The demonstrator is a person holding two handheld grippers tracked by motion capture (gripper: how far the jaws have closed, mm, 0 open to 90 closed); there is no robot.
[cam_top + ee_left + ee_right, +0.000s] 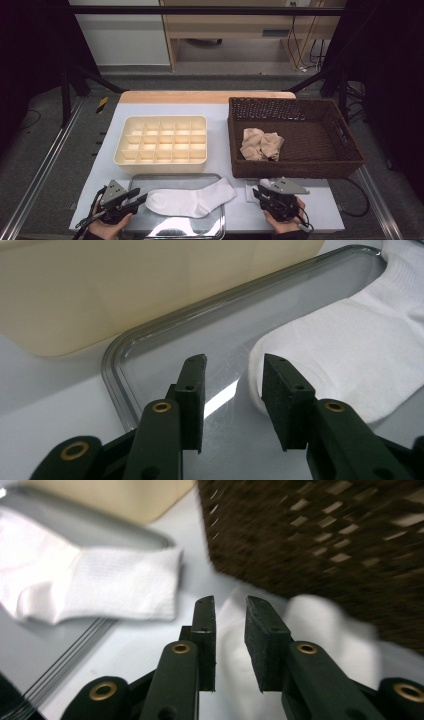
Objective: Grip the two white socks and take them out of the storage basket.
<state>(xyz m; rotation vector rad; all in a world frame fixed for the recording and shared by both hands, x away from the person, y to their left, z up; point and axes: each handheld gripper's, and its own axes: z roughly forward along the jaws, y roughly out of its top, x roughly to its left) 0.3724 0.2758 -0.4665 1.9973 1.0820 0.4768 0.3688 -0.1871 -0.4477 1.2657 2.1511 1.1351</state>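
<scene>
Hovering over the metal tray (215, 176), left gripper (234, 371) has its jaws apart and empty, the toe of the white sock (190, 199) just beside its right jaw; that sock lies flat across the tray, cuff hanging over the tray's right rim. Right gripper (230, 605) sits with jaws parted over a second white sock (310, 625) on the table against the wicker basket (295, 167), nothing clamped.

- The divided organizer (161, 140) sits left of the wicker basket (345, 150) on the table (220, 112).
- The metal tray (172, 227) lies in front of the organizer.
- One sock (190, 200) rests on the tray, its cuff overhanging the right rim.
- Bundled socks (261, 144) lie inside the basket.
- A second sock (251, 192) lies in front of the basket, right of the tray.
</scene>
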